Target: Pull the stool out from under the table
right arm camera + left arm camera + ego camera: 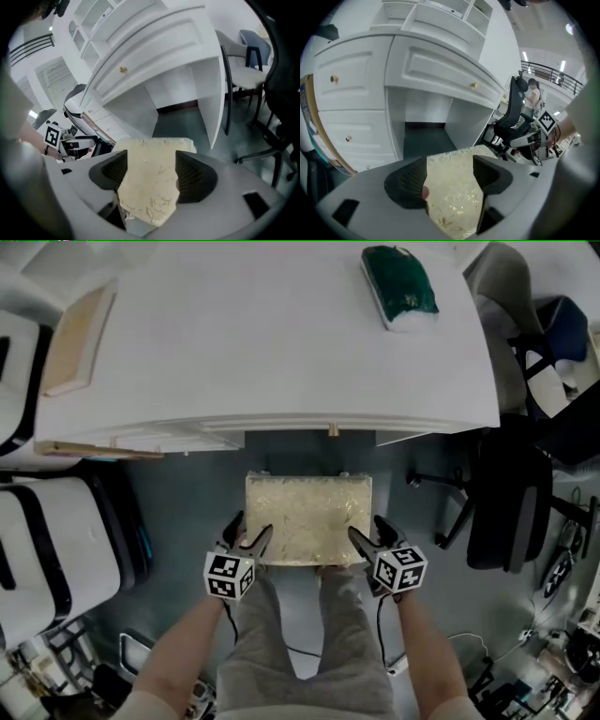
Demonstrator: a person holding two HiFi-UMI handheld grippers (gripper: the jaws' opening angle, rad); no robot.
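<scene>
Stool [307, 518]: cream cushion, on the floor just before the desk, clear of the tabletop [262, 343] edge.
Left tool [251, 532], right tool [368, 531]: each clamped on a near stool corner.
Black office chair [511, 502]: to the right, apart.
Green bundle [400, 287]: head view only.
Kneehole [426, 140]: gripper views only.
</scene>
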